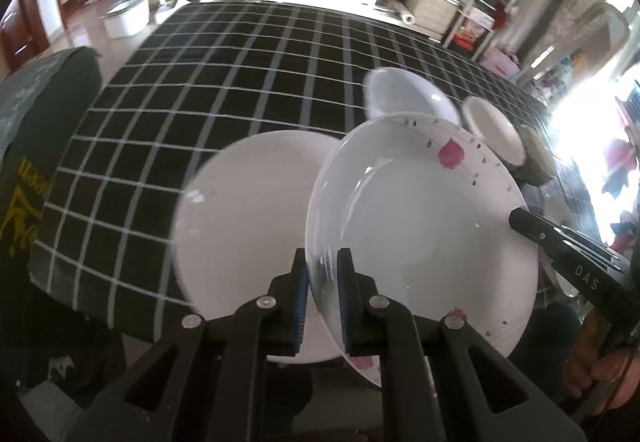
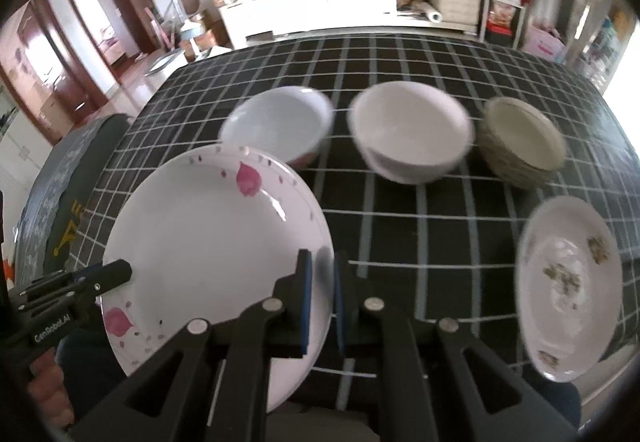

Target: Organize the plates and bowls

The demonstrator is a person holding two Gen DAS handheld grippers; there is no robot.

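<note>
Two claws on one dish: left claw (image 1: 323, 274) pinched onto near rim of pink-flower plate (image 1: 424, 226), blue pads tight either side of the rim; right claw (image 2: 322, 282) likewise clamped on the same plate's right edge, narrow gap only. Plate tilted, held up off the worktop (image 1: 192, 81), no contact with cloth visible. Right claw's finger also seen in left view touching plate's far-right rim.

Just behind/under it in left view: plain white plate (image 1: 244, 217) lying flat on black checked cloth, partly covered by the held plate.

Right of the right claw: small speckled-pattern plate (image 2: 568, 286), flat on cloth, well apart from held plate.

Further back, row of three bowls across the worktop: pale blue-white bowl (image 2: 280, 121) left, just beyond held plate's top rim; white bowl (image 2: 412, 129) middle; ribbed grey-green bowl (image 2: 524, 141) right. All upright, apart from each other, blurred.

Left edge: dark green bag-like object with yellow print (image 1: 36, 145), beside worktop.

Beyond worktop: white cabinet (image 2: 312, 5) with clutter on top
</note>
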